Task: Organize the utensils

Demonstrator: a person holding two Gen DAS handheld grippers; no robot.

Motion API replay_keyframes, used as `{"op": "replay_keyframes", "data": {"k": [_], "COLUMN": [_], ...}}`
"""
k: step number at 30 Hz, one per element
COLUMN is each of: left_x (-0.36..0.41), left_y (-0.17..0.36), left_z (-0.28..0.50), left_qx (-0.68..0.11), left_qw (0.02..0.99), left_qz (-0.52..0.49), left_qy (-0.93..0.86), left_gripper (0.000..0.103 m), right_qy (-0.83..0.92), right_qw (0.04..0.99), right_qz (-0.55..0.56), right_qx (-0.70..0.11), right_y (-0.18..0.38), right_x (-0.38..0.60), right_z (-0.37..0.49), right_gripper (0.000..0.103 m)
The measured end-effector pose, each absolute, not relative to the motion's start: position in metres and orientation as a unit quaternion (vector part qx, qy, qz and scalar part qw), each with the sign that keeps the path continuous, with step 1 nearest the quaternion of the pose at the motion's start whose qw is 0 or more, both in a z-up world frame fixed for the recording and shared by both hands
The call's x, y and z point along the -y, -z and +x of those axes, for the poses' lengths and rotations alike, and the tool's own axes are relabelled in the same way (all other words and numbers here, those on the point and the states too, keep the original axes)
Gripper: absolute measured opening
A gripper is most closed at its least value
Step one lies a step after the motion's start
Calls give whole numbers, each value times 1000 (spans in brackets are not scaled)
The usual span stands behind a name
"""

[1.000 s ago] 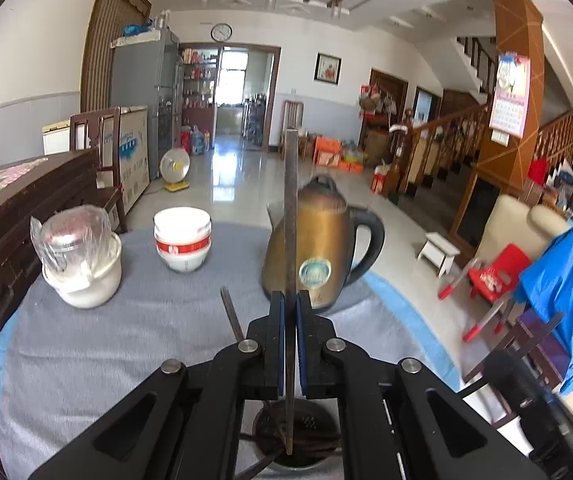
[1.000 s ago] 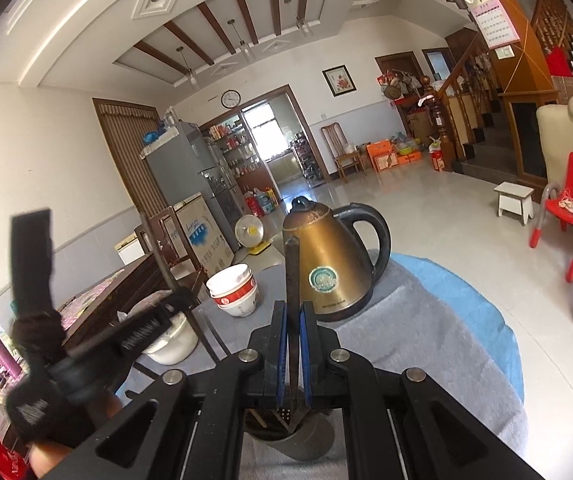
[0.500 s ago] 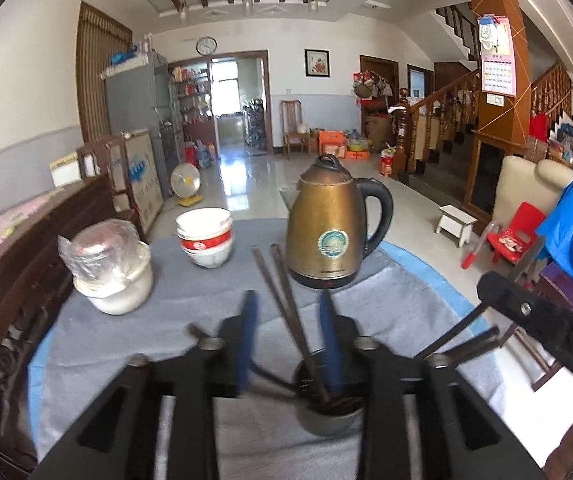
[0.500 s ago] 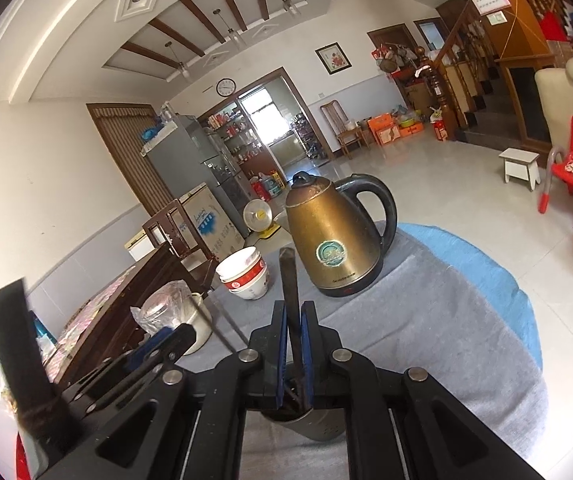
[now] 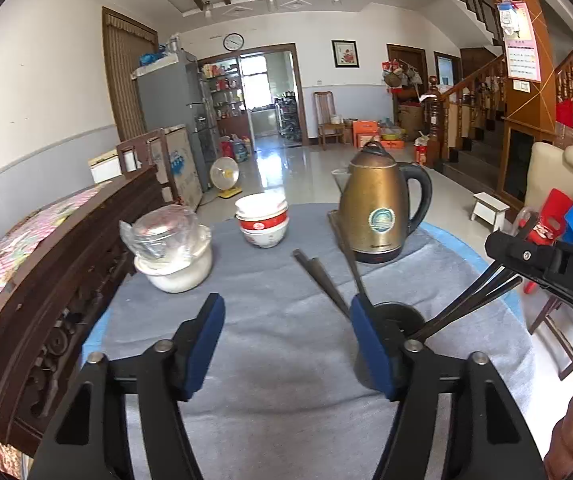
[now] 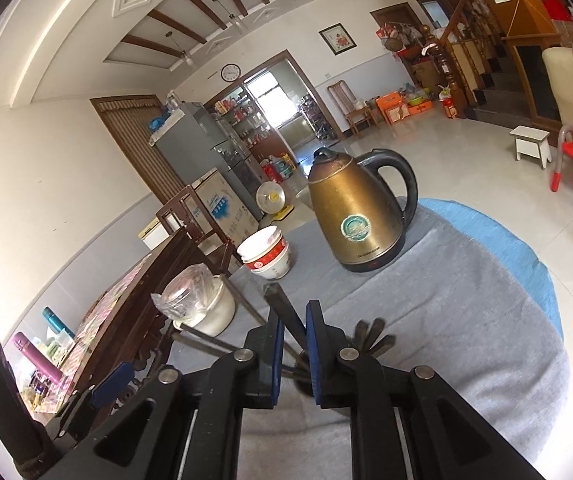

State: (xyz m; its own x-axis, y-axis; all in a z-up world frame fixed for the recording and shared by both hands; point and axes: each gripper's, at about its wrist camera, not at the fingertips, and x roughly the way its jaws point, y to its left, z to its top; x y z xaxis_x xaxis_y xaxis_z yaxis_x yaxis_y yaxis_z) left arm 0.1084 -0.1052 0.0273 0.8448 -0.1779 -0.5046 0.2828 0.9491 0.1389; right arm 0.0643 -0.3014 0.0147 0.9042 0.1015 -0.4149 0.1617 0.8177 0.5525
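1. Round table under a grey cloth (image 5: 278, 380), with a blue cloth (image 6: 486, 220) showing only along the far and right rim. Beyond that rim, open tiled floor.
2. Much less room on the left side: dark carved wooden furniture (image 5: 66, 280) just beside the table edge.
3. Along the back of the cloth, from left to right: white pot (image 5: 178, 272) with a plastic-wrapped glass lid, stacked red-and-white bowls (image 5: 262, 220), brass-coloured electric kettle (image 5: 378, 216). In front of them, a wide stretch of bare cloth.
4. Toward the right front, a dark utensil cup (image 5: 400, 312), well apart from the pot and bowls and nearer to the kettle. Dark chopsticks (image 5: 320, 280) leaning out of it, some to the left, some to the right.
5. Left gripper (image 5: 285, 308): jaws standing wide, just been opening, nothing between the blue pads. Cup outside the gap, just behind the right-hand pad and partly hidden by it.
6. Right gripper (image 6: 294, 314): placed over the cup, jaws parted only a little, just been opening. One chopstick (image 6: 286, 316) slanting through the narrow gap, apparently loose and not pinched. Lower end hidden behind the fingers.
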Motion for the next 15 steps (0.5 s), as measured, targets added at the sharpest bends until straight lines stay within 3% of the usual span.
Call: {"op": "replay_keyframes", "data": {"k": [3,6,7,8,9,13,15], "left_x": [95,88,85,82,78,65,59], "left_y": [-30,-30,-31,-31,-31,-30,-30], "left_z": [101,95,93,90,88,82,79], "left_qx": [-247,-247,-246,-245,-246,-251,-251], "left_qw": [957,958,958,958,958,958,959], "left_qz": [101,101,102,103,103,99,98], "left_qy": [113,108,106,103,102,94,88], "left_gripper": [71,72,72,72,72,74,80], "right_qy": [9,4,2,1,-2,0,0], "right_qw": [926,925,926,926,928,939,941], "right_qz": [307,313,315,317,318,304,304], "right_qx": [-218,-213,-210,-204,-194,-160,-150], "right_y": [-18,-22,-23,-26,-28,-40,-43], "right_x": [297,292,290,288,286,275,272], "right_z": [63,59,58,55,52,36,30], "right_gripper": [17,27,38,57,64,65,65]}}
